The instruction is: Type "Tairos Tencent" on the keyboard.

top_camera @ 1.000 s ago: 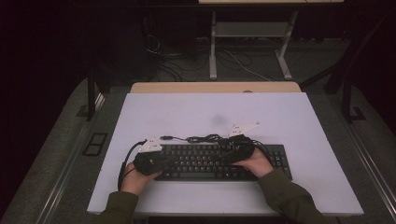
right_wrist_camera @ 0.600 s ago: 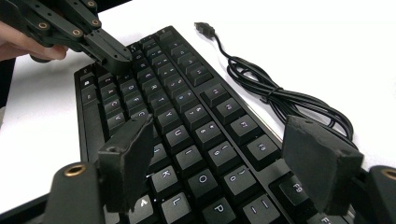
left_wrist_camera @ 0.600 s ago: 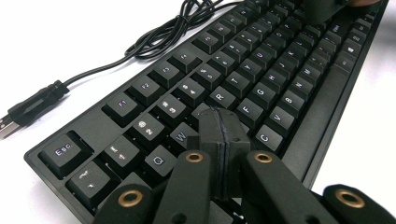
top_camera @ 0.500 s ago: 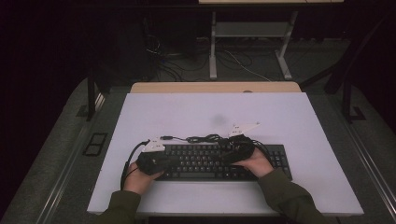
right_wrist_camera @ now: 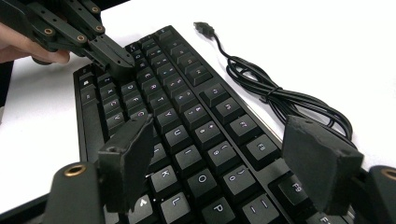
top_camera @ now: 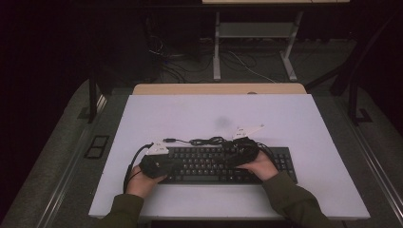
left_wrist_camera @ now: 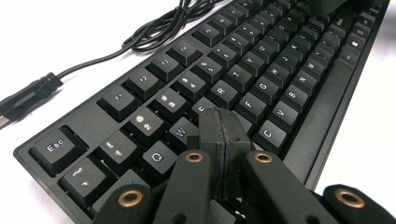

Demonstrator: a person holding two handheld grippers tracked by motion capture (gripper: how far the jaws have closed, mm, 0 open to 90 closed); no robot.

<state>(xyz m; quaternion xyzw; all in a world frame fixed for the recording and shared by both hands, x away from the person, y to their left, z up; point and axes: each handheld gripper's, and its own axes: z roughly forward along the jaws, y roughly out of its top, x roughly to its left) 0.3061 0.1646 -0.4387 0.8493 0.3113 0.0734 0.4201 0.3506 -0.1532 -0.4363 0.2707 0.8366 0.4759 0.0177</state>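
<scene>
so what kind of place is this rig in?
Likely a lab or recording workspace: a white-topped table on dark carpet, a black keyboard with its unplugged USB cable, and loose cables under a desk frame behind.

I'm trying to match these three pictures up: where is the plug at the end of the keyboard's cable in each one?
High view: the plug lies on the white table just behind the keyboard's left part.
Left gripper view: the plug is at the left edge, beside the Esc corner.
Right gripper view: the plug is at top centre, past the keyboard's far end.
Shared landmark: the bundled cable.
</scene>
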